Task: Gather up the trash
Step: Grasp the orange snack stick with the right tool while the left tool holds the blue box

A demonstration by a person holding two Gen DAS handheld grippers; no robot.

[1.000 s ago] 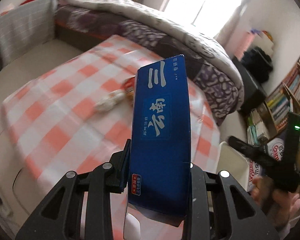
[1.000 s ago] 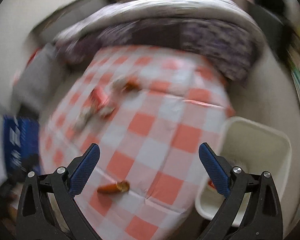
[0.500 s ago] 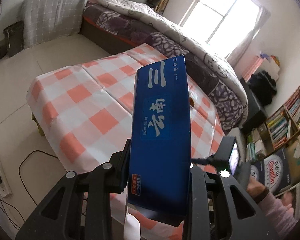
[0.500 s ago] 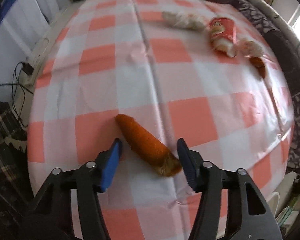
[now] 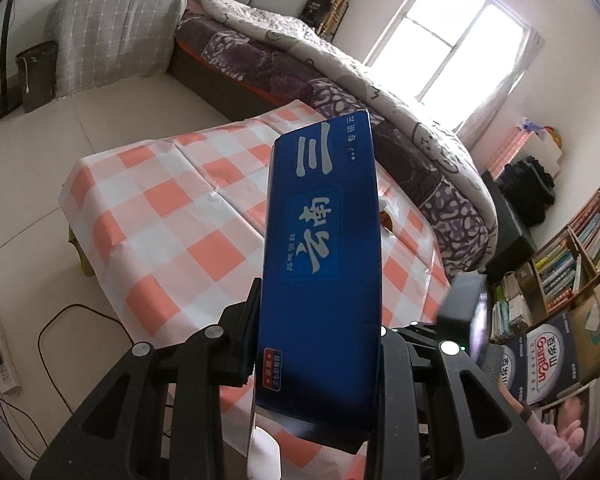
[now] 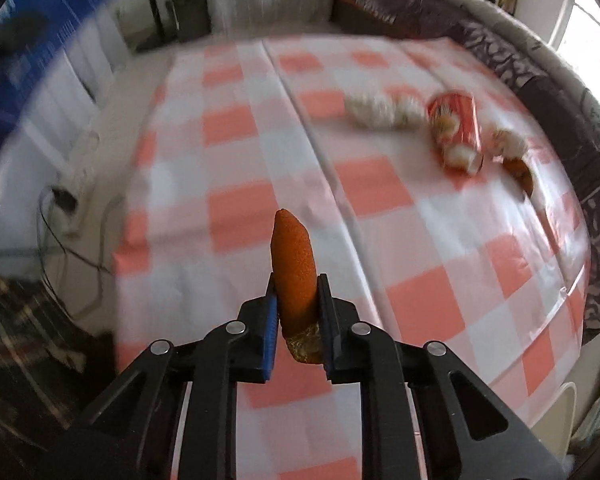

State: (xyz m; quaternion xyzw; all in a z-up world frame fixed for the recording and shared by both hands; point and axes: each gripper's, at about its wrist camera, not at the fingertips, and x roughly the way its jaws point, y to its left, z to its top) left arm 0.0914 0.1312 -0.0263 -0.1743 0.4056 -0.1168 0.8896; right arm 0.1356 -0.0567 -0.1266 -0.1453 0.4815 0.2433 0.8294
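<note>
Blurred at upper right: red can (image 6: 456, 134), pale scraps. Closing right gripper (image 6: 297, 312) pinching orange stick (image 6: 293, 276); left gripper (image 5: 318, 332) clamping blue box (image 5: 322, 264), Chinese lettering.

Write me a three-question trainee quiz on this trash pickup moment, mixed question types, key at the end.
1. True or false: the left gripper is clamped on a tall blue box.
2. Multiple choice: what sits between the pads of the right gripper? A) a red snack can B) an orange carrot-shaped piece C) a crumpled white wad
3. Fill in: the red snack can lies on its side on the checked ____, with pale crumpled bits next to it.

Key: 1 true; 2 B (the jaws are closing, pads already on it); 3 tablecloth.
</note>
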